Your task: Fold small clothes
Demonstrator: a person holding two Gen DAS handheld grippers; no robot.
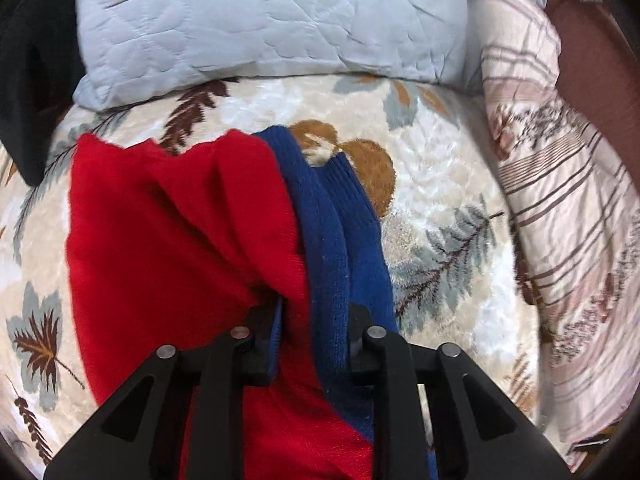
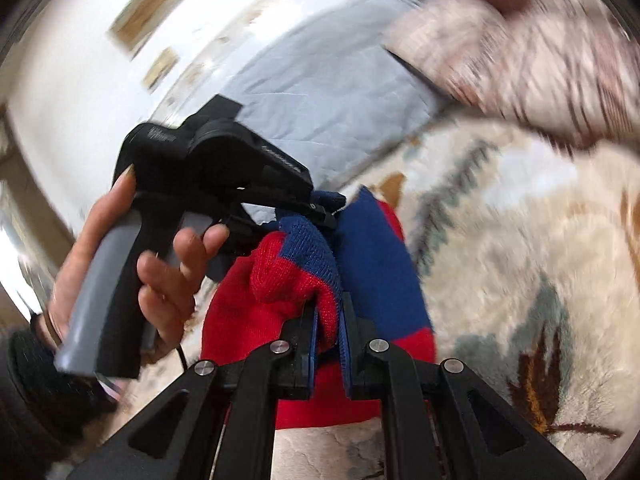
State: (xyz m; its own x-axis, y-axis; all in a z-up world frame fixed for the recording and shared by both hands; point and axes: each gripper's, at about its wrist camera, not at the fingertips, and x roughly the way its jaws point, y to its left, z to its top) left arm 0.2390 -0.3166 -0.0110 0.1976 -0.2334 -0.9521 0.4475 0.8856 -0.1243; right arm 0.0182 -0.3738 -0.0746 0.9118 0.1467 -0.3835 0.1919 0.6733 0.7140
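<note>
While the red and blue knit garment point(image 1: 180, 232) hangs bunched above the bed, the left gripper point(image 1: 316, 320) has its jaws narrowed onto it, red cloth and the ribbed blue edge pinched between the pads. The right gripper point(image 2: 328, 320) is likewise closed down on a fold of the same garment point(image 2: 304, 280), red and blue knit squeezed between its blue-lined fingers. From the right wrist, the left gripper point(image 2: 324, 208) shows from the side, biting the cloth's upper edge, with the person's left hand point(image 2: 132, 264) around its grey and black handle.

Beneath lies a cream plush blanket point(image 1: 440, 168) patterned with brown and grey leaves. A pale blue quilted pillow point(image 1: 260, 20) rests at its far end, and a pink striped quilt point(image 1: 560, 200) lies beside it. A dark brown board point(image 1: 592, 60) runs beyond the quilt. A white wall point(image 2: 80, 80) shows behind.

Pale lettering on the left gripper's body is too blurred to read
</note>
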